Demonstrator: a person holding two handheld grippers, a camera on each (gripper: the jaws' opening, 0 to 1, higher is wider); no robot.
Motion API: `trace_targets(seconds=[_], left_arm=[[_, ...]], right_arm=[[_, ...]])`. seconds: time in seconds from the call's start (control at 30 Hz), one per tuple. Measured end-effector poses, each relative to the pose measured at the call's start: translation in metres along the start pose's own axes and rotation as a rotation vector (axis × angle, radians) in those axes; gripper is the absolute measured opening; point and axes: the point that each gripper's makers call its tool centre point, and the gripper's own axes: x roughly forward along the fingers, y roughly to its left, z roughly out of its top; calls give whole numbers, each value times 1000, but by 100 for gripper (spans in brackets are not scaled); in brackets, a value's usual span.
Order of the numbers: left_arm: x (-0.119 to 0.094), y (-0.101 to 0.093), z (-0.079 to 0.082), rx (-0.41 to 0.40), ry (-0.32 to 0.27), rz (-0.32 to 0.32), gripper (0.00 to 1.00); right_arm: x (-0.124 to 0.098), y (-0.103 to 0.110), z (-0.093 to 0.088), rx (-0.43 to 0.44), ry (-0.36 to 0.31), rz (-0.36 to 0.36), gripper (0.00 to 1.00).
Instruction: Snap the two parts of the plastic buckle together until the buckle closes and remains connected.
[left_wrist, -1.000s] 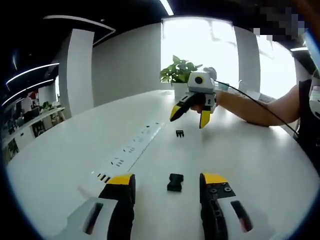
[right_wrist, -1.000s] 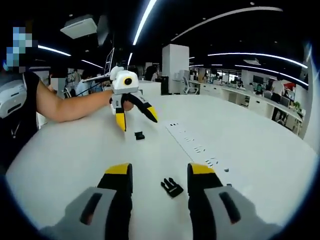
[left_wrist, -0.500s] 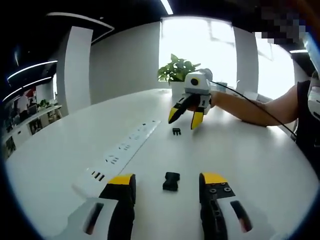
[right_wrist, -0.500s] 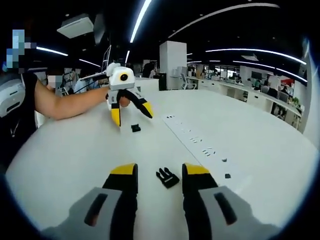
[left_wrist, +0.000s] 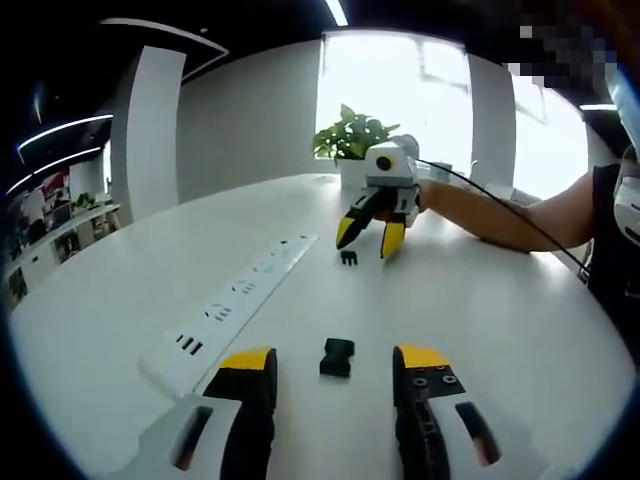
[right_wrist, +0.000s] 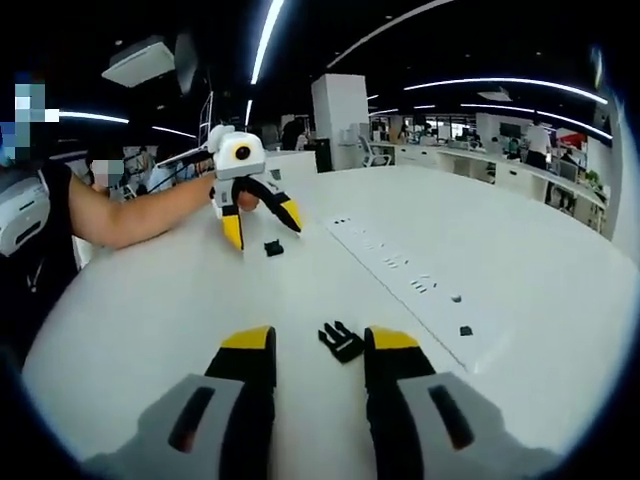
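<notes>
Black buckle halves (left_wrist: 337, 357) (right_wrist: 342, 341) lie apart, details blurred.

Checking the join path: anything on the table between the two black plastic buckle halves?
No. In the left gripper view, bare white table lies between the black socket half and the pronged half. The white power strip sits off to the side.

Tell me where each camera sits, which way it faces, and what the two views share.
Left gripper view: rides on the left gripper, looking along its open jaws across the white table at the socket half of the buckle, with the right gripper and the person's forearm beyond.
Right gripper view: rides on the right gripper, facing back at the pronged half of the buckle and the left gripper.
Shared: both buckle halves, the power strip, the table.
</notes>
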Motion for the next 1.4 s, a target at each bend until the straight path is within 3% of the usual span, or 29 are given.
trace_targets(seconds=[0.27,0.4,0.53,0.73,1.0,1.4], left_arm=[[-2,1,-1,-6,0,-1,46],[-3,2,-1,-5,1,0,46],[-3,2,-2,-4,2,1,46],[-4,3,-2,-5,3,0,46],[-4,2,-3,-5,4,-1,46],[-1,1,-4,-3,6,-5,42]], right_arm=[[0,8,1,16,10,20,31],[-1,10,0,13,21,36,23],[-3,-3,1,-5,-2,-28,29],[1,3,-6,8,32,2,28],[0,10,-3,7,30,40,23],[0,4,1,-25,12,10,24]])
